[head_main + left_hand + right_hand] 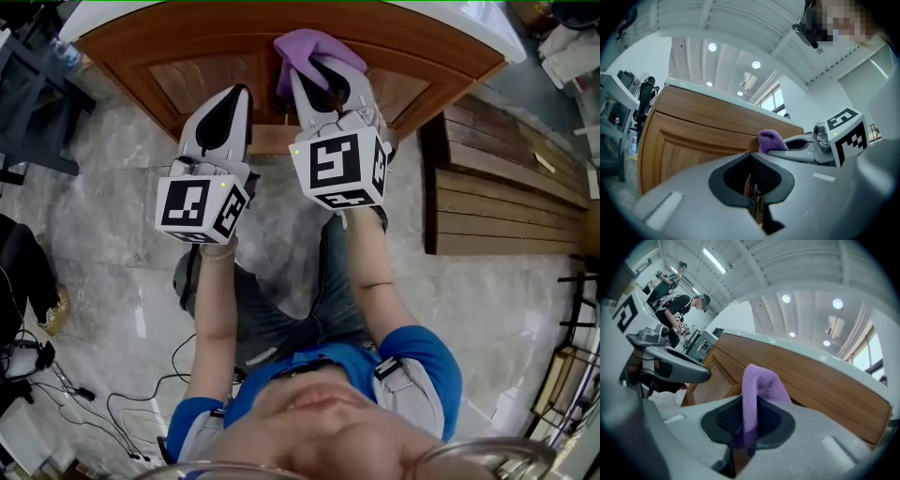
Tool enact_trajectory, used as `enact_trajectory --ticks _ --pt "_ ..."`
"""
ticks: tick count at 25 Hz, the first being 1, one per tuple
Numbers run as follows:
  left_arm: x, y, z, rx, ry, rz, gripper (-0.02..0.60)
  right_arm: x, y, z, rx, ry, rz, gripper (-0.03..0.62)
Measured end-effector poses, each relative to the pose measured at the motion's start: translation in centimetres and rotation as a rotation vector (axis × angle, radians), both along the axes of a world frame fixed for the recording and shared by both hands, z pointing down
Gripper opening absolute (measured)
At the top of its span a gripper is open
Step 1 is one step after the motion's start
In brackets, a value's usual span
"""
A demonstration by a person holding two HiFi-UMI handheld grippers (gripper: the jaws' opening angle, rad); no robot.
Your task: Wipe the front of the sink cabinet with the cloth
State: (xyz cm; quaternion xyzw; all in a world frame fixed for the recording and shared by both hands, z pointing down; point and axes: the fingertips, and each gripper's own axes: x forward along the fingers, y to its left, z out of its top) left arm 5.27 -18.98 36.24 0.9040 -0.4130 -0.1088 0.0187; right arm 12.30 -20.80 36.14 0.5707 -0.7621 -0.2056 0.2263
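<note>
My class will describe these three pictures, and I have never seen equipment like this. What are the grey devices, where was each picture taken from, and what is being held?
There is no robot here: a person holds a two-jaw gripper in each hand. One picture looks steeply down from a camera on the person's head. The other two come from cameras riding on the grippers. The right gripper pinches a purple cloth up at the front of the wooden sink cabinet. The left gripper is shut and holds nothing.

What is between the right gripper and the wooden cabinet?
The purple cloth, clamped in the right gripper's jaws, sits before the cabinet; the head view shows it.
</note>
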Motion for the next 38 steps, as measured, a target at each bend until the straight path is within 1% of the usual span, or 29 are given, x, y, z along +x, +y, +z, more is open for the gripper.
enact_trajectory --ticks 4,7,9,18,20,22,25,28,31,36,38 --pt "0.2 -0.4 0.4 -0.034 0.024 0.028 0.0 0.3 0.1 -0.4 0.008 -0.014 -0.017 0.06" --pt "0.9 -0.1 0.6 -0.02 -0.004 0.033 0.0 1.2 0.4 -0.5 0.017 -0.022 -0.009 0.06" --pt "1.6 0.3 0.5 -0.008 -0.01 0.05 0.0 1.8 0.7 -0.9 0.034 -0.022 -0.01 0.06" --pt "4.7 1.4 1.0 -0.012 -0.017 0.135 0.0 6.3 1.8 -1.0 0.044 -0.02 0.059 0.06" --pt "5.1 1.6 1.2 0.002 -0.038 0.138 0.0 7.0 2.0 -1.0 0.042 -0.017 0.066 0.06" --pt "5.3 1.7 1.5 -0.003 -0.047 0.146 0.0 7.7 2.2 -0.9 0.039 -0.018 0.072 0.06" --pt "5.5 1.5 1.8 -0.021 -0.032 0.166 0.0 9.0 2.4 -0.9 0.032 -0.027 0.09 0.06" --pt "5.8 1.3 1.9 -0.025 -0.033 0.169 0.0 10.5 2.7 -0.9 0.028 -0.021 0.114 0.06" --pt "6.2 1.4 2.0 -0.033 -0.027 0.185 0.0 11.7 3.0 -1.0 0.022 -0.037 0.122 0.06" --pt "6.8 1.4 2.2 -0.021 -0.054 0.191 0.0 13.9 3.6 -1.1 0.019 -0.069 0.138 0.06" --pt "7.0 1.5 2.3 -0.033 -0.046 0.206 0.0 14.7 3.8 -1.2 0.016 -0.075 0.148 0.06"
